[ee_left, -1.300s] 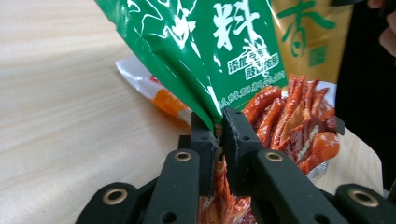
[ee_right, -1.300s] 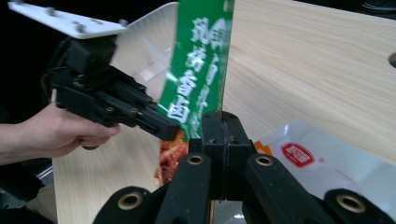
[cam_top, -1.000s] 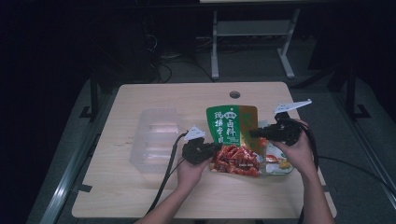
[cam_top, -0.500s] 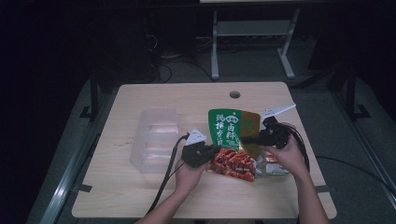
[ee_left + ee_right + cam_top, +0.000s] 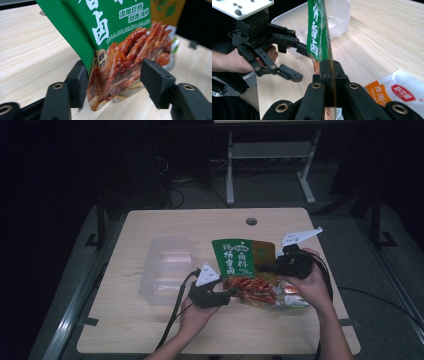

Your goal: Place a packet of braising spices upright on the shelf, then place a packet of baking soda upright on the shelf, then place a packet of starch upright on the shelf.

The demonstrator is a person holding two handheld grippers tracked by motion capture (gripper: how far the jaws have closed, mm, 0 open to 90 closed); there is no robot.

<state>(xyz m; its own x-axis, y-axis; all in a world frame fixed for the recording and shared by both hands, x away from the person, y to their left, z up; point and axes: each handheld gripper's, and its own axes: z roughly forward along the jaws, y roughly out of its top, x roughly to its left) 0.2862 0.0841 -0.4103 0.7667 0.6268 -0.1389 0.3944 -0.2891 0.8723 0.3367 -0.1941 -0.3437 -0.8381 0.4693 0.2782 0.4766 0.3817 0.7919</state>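
Green and orange foil marks the seasoning pouch (image 5: 243, 270) in the high view, right of centre on the tabletop (image 5: 165, 332), its long axis running from the upper middle down toward the lower right. The left hand-held gripper (image 5: 231, 291) sits at the pouch's lower left corner, and the right hand-held gripper (image 5: 262, 268) meets its right edge; a clear plastic container (image 5: 167, 269) lies to the left, apart from both.

In the left gripper view, the pouch (image 5: 117, 42) hangs between the jaws, which stand apart; the left jaw is touching or just beside the pouch's edge, the right one clear of it.

In the right gripper view, the jaws are clamped together on the pouch (image 5: 318, 32), seen edge-on and rising straight up. The left hand-held gripper (image 5: 297, 62), spread wide, waits at centre left beside it. A white salt packet (image 5: 402, 93) lies at lower right. Closing on the lower corner looks like the left's job.
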